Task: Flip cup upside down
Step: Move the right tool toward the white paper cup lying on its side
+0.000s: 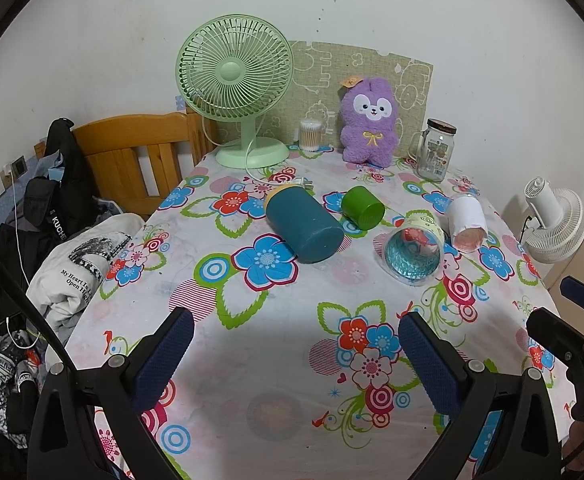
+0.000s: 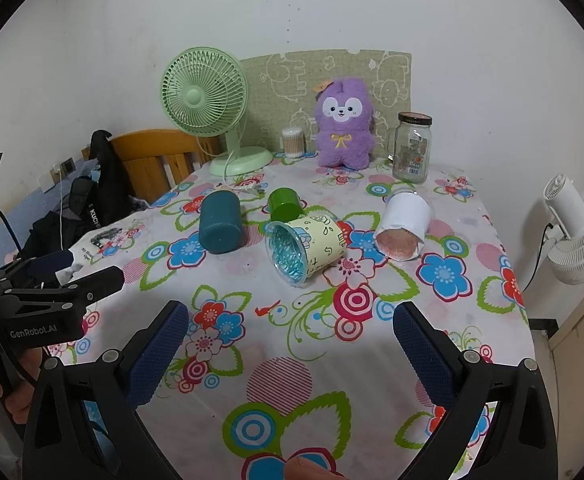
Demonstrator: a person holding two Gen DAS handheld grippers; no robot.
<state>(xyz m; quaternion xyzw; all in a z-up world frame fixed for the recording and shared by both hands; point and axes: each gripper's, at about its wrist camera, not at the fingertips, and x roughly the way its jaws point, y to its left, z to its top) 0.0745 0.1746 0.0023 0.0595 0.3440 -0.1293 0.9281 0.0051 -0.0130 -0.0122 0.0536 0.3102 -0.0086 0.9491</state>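
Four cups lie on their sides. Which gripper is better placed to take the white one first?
Right, probably. The white cup lies on the right side of the table, nearer the right gripper, whose jaws are open and empty. The left gripper sits further left.

Green cup (image 2: 285, 204): lower part lying hidden behind the yellow patterned cup (image 2: 306, 250). Glass jar (image 2: 411, 148) label: printing showing too small to read.

Four cups lie on their sides around the green cup (image 2: 285, 204): teal cup (image 2: 220, 222) to its left, clear patterned cup (image 2: 305, 247) in front, white cup (image 2: 403, 224) to its right.
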